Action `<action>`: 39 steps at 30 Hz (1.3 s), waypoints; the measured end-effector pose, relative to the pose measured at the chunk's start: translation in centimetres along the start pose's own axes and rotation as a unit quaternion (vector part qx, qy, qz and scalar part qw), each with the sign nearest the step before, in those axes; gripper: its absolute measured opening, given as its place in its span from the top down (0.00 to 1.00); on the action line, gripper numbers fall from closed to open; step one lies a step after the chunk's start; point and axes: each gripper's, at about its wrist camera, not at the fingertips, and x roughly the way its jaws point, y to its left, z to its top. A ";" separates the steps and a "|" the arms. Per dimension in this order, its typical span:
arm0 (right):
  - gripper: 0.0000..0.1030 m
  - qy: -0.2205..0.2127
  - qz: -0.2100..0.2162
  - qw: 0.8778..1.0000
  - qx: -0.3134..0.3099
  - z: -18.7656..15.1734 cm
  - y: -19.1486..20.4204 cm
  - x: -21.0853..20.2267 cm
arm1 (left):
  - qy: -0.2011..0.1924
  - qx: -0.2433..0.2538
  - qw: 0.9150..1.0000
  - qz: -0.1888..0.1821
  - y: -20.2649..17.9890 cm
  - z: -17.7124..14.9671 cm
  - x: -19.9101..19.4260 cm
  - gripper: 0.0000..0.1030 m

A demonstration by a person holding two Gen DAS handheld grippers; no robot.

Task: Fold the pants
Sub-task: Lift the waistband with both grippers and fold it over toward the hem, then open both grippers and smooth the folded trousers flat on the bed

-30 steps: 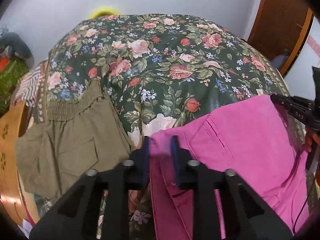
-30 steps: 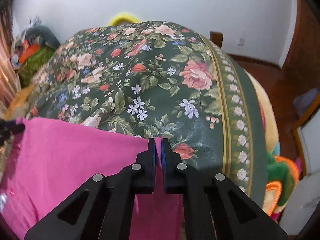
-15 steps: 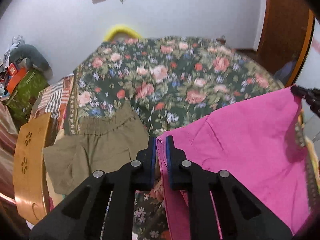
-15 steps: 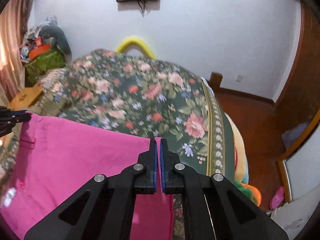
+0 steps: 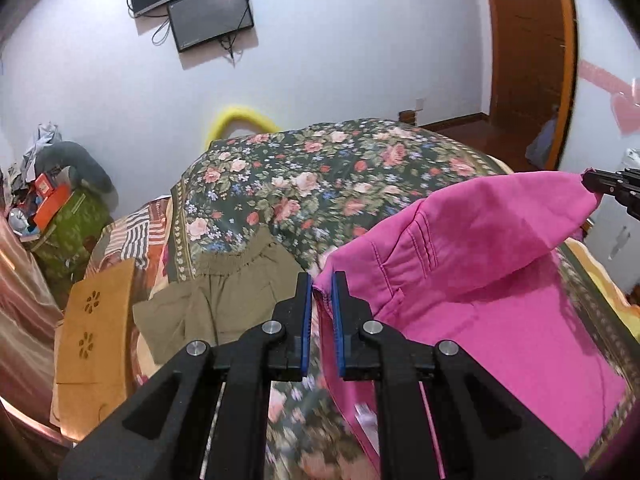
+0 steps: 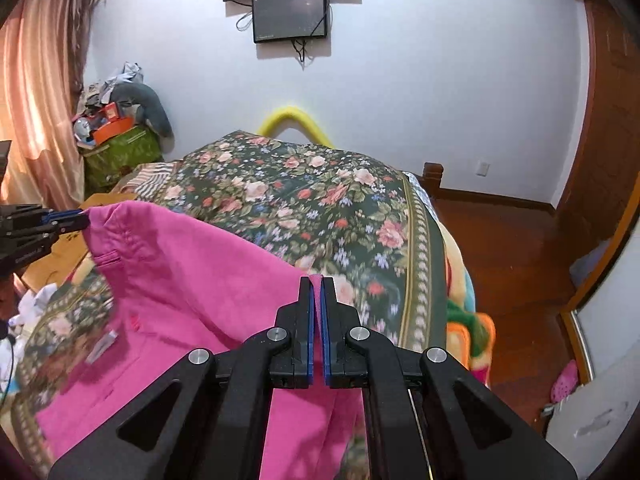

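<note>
Pink pants (image 5: 480,280) hang lifted above a floral bedspread (image 5: 320,176), held by both grippers at two corners of one edge. My left gripper (image 5: 321,284) is shut on the left corner of the pink cloth. My right gripper (image 6: 317,286) is shut on the right corner of the pink pants (image 6: 180,300). The right gripper's tip shows at the far right of the left wrist view (image 5: 600,186), and the left gripper's tip at the far left of the right wrist view (image 6: 76,220). The pants' lower part drapes down onto the bed.
Folded olive-green pants (image 5: 224,300) lie on the bed's left side beside a wooden board (image 5: 96,332). Clutter is piled at the left wall (image 6: 116,132). Two screens (image 6: 290,16) hang on the wall. A wooden door (image 5: 528,60) and floor are at the right.
Both grippers have risen and pulled back, lifting the pink pants' held edge off the bed. The left gripper closed on the cloth about a second ago.
</note>
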 end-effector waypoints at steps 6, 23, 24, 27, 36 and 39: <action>0.98 0.006 0.003 1.000 0.005 -3.7 0.7 -3.9 | 0.004 0.020 1.000 -0.012 -1.7 -3.8 -3.6 0.90; 0.95 0.137 0.006 0.990 0.042 -17.1 2.5 -4.3 | 0.128 0.013 0.989 -0.071 -4.6 -17.2 -4.6 0.90; 0.94 0.143 0.001 0.989 0.043 -17.6 2.5 -4.4 | 0.130 0.015 0.989 -0.068 -4.5 -17.5 -4.8 0.90; 0.89 0.150 -0.017 0.988 0.033 -18.0 2.4 -5.3 | 0.120 0.012 0.991 -0.061 -3.5 -17.0 -6.0 0.89; 0.61 0.097 0.022 0.995 0.006 -15.7 5.3 -8.3 | 0.058 0.022 0.997 -0.041 -3.5 -13.1 -9.3 0.30; 0.61 0.105 0.048 0.993 -0.017 -15.5 7.5 -7.2 | 0.057 0.036 0.997 -0.048 -5.1 -12.6 -9.2 0.19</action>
